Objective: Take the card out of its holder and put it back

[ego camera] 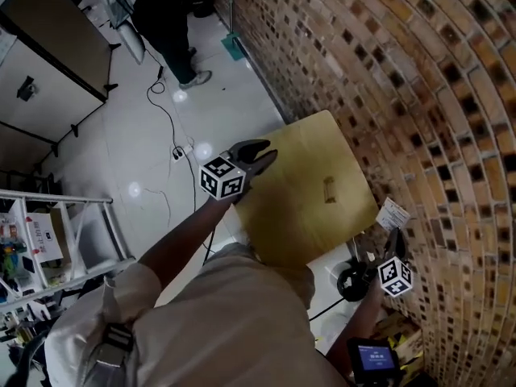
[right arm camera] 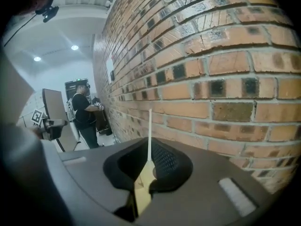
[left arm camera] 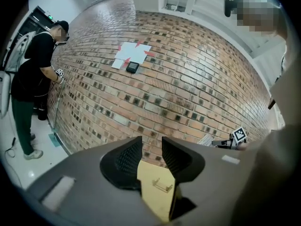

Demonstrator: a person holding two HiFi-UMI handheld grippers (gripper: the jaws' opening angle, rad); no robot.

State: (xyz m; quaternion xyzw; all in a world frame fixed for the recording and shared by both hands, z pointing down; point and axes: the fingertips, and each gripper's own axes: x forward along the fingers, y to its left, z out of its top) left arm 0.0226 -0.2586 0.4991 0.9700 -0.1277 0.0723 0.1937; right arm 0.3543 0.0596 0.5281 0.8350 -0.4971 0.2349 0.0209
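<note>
While the small wooden table (ego camera: pixel 298 216) stands against the brick wall (ego camera: pixel 419 95), the card holder (ego camera: pixel 329 189) sits upright near the middle of its top, well apart from both grippers. The right gripper (ego camera: pixel 393 239) is off the table's right corner, close to the wall, with its 2 jaws pressed together on the lower edge of the white card (ego camera: pixel 394 214). In the right gripper view the card (right arm camera: pixel 149 126) is seen edge-on as a thin pale line rising straight out from between the closed pads, and the bricks run just beside it. The left gripper (ego camera: pixel 260 153) hovers over the table's left edge with its 2 jaws standing apart and nothing between them. In the left gripper view the gap between the jaws shows only wall bricks above and the tabletop with the holder (left arm camera: pixel 162 186) below. That view also catches the right gripper (left arm camera: pixel 237 136) at the far right. 1 person (left arm camera: pixel 33 79) in dark clothes stands farther along the wall.
</note>
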